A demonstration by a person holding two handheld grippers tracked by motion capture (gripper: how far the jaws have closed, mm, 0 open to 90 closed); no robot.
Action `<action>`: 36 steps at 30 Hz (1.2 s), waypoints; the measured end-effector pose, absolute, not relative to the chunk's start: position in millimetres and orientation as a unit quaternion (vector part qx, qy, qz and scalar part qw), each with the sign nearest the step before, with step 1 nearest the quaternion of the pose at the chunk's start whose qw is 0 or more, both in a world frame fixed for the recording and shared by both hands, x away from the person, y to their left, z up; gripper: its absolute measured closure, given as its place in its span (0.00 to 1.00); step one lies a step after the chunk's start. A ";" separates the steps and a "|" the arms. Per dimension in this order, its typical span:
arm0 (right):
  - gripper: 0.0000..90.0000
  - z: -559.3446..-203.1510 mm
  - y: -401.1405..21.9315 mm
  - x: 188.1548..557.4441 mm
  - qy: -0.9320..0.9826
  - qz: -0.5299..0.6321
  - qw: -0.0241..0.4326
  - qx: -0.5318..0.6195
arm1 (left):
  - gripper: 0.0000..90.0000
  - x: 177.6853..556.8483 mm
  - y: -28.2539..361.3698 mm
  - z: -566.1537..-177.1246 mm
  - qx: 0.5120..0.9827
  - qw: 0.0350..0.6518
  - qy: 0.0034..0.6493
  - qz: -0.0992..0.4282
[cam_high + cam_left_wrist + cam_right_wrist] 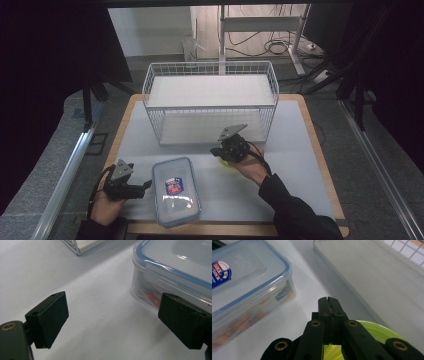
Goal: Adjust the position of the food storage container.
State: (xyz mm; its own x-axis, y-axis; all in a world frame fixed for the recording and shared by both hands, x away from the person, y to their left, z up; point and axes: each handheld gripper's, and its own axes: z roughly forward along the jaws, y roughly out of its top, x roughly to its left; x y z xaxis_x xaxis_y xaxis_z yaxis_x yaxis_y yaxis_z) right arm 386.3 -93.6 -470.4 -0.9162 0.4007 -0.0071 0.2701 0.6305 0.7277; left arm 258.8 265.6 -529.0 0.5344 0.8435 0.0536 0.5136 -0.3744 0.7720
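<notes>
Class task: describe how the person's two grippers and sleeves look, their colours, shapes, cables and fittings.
Both the left gripper and the right gripper are black, each topped by a grey three-cornered plate and trailing a black cable. The jaws end in blocky black pads; the linkage arms carry brass-coloured rivets. The sleeves are dark.

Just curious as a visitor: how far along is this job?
Looks early. The right gripper has its fingers shut on a thin yellow-green disc, in front of the white wire basket. The clear plastic box with the blue-edged lid sits closed. The left gripper waits open beside it. Where the disc goes is unclear.
</notes>
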 end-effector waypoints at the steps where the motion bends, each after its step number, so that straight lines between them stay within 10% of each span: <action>1: 1.00 -470.4 -93.6 386.3 0.899 0.387 0.084 0.187 | 0.10 258.8 265.6 -529.0 0.797 0.363 0.426 0.227; 36: 1.00 -477.7 -190.5 385.9 0.879 0.362 0.120 0.287 | 0.10 259.5 263.5 -529.7 0.802 0.357 0.424 0.224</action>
